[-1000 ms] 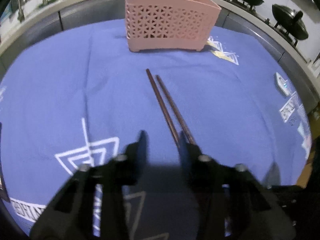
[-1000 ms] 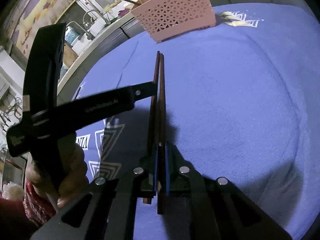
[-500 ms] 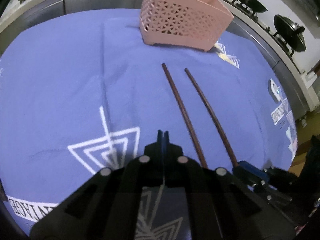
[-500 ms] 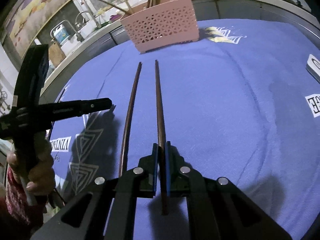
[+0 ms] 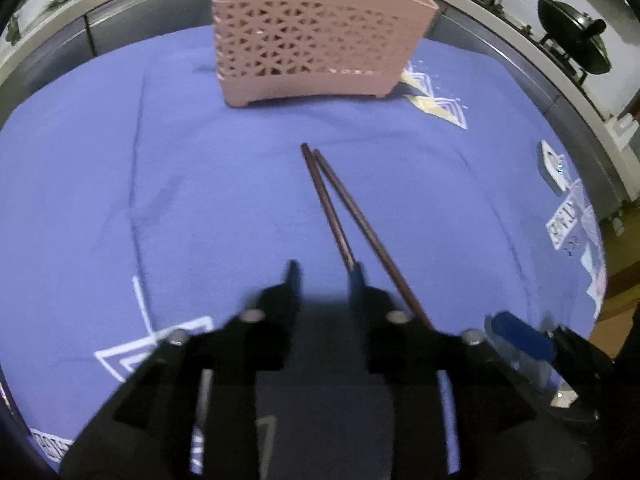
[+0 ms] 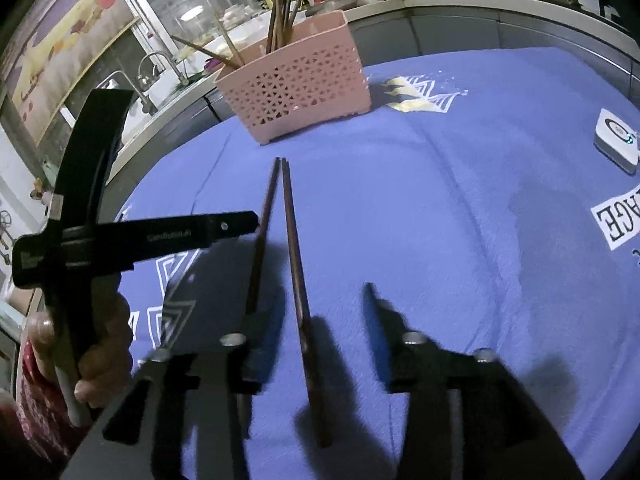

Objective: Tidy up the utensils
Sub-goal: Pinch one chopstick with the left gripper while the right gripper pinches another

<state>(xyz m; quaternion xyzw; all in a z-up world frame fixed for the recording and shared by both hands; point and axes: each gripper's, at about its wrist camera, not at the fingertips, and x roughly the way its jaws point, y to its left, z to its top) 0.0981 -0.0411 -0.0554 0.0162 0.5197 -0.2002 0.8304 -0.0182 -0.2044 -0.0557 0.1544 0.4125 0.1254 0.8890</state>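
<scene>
Presently two dark chopsticks [image 6: 294, 264] lie on the blue-clothed desk [image 5: 200, 184], tips together, short of the pink basket [image 6: 296, 80]. Both grippers, left [image 5: 323, 280] and right [image 6: 320, 320], have just been opening and grasp nothing. Judged light, stiff, smooth, prone to rolling; pinch both near the thick ends.

Chopsticks [image 6: 294, 248] between parted right tongs [image 6: 320, 304]

Matt blue cloth [image 5: 200, 184] covers the table; chopsticks [image 6: 294, 248] look dark smooth wood; pink basket [image 5: 312, 44] is perforated matt plastic.
</scene>
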